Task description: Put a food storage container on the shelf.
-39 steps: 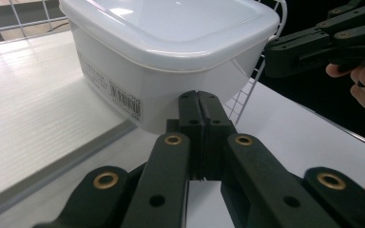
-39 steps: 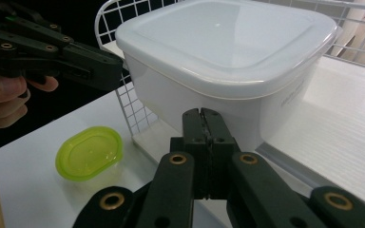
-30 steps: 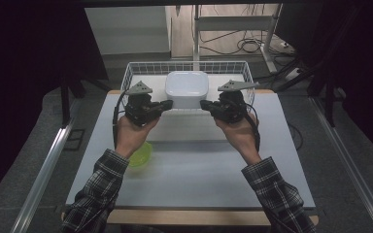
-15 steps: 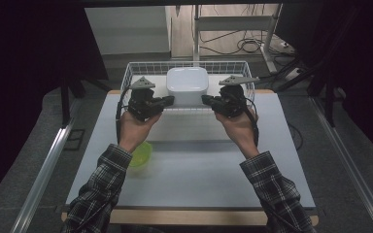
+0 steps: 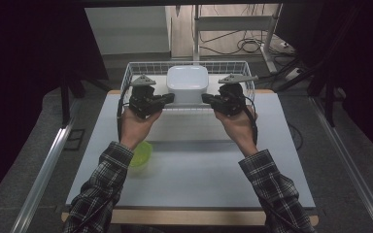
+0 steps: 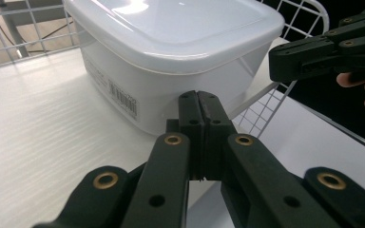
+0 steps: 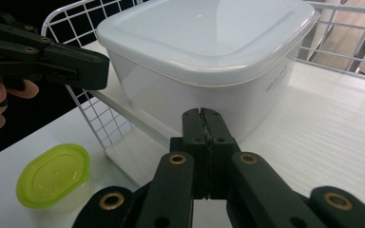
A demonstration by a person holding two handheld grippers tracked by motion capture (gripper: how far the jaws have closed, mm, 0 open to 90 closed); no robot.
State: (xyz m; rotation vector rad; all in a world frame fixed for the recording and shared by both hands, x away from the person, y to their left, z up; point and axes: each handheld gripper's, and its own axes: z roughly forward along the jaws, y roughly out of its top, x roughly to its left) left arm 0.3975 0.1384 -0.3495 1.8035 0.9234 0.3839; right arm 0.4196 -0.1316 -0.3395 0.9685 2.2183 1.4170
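Observation:
A white lidded container stands in a white wire basket at the table's far edge. My left gripper is shut and empty, its tips pointing at the container's left side from close by. My right gripper is shut and empty too, aimed at the opposite side. In the left gripper view the shut jaws sit just before the container's wall, with the right gripper beyond. The right gripper view mirrors this: shut jaws, container, left gripper. Whether either tip touches the wall I cannot tell.
A small container with a green lid rests on the white table under the left forearm, and is in the right gripper view too. The basket's front wire wall runs just below both grippers. Dark floor and metal rails flank the table.
Both hands have edged slightly forward toward the basket. The jaws stay shut and the container has not moved.

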